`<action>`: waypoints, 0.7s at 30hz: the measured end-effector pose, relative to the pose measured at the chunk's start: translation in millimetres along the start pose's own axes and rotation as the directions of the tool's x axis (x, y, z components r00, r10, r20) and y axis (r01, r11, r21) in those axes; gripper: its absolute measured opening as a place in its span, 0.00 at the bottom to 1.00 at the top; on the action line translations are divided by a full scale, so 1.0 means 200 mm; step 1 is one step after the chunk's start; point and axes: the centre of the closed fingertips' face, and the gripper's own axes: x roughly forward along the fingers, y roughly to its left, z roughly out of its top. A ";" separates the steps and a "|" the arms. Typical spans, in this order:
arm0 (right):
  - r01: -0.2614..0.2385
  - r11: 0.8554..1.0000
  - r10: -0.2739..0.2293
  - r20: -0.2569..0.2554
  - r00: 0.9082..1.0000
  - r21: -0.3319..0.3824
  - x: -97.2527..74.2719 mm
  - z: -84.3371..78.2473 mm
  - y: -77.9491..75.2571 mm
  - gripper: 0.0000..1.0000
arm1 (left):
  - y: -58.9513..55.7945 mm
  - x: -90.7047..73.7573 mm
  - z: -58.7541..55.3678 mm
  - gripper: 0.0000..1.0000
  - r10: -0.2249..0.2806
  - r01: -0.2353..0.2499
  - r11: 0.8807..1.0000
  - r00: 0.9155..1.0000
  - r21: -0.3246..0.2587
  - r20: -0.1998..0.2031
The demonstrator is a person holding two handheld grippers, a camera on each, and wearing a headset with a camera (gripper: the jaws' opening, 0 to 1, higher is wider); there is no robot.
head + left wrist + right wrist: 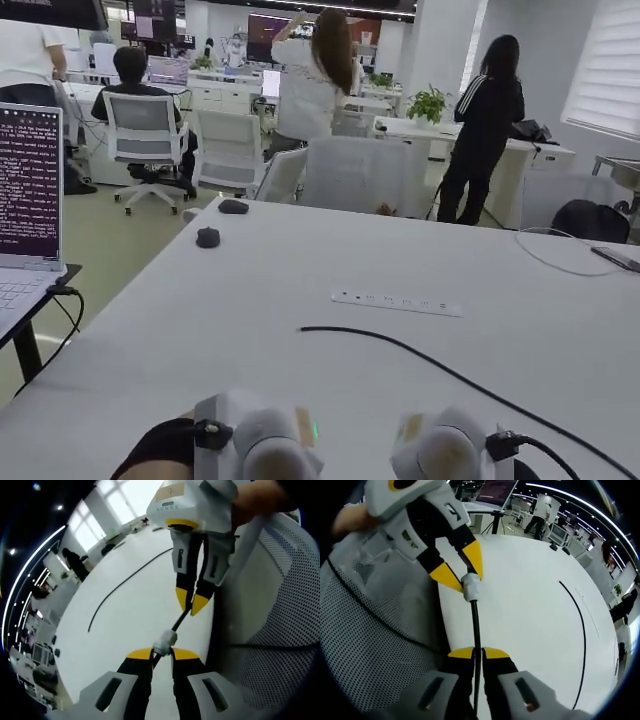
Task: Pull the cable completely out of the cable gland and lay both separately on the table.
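Left claw (161,654) clamps cable gland (165,641); right claw (477,653) pinches cable (475,622).

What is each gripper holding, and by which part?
The left gripper grips the white cable gland by its body; the right gripper grips the black cable close to the gland.

We see the white cable gland (165,641) threaded on the black cable (475,622), both at the table's (250,290) near edge; the cable's remaining length curves across that table.
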 end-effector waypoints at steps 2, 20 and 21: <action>0.001 1.000 -0.001 0.003 1.000 0.002 0.00 0.00 0.00 0.03 | 0.00 0.00 0.00 0.15 0.003 -0.003 1.000 1.000 -0.001 0.001; 0.081 0.994 -0.075 -0.086 0.993 0.069 -0.02 -0.11 -0.09 0.03 | 0.09 -0.02 -0.07 0.14 0.069 -0.072 0.996 0.996 -0.058 -0.053; 0.077 0.995 -0.071 -0.087 0.994 0.066 -0.02 -0.11 -0.09 0.03 | 0.09 -0.02 -0.07 0.14 0.069 -0.072 0.996 0.996 -0.062 -0.049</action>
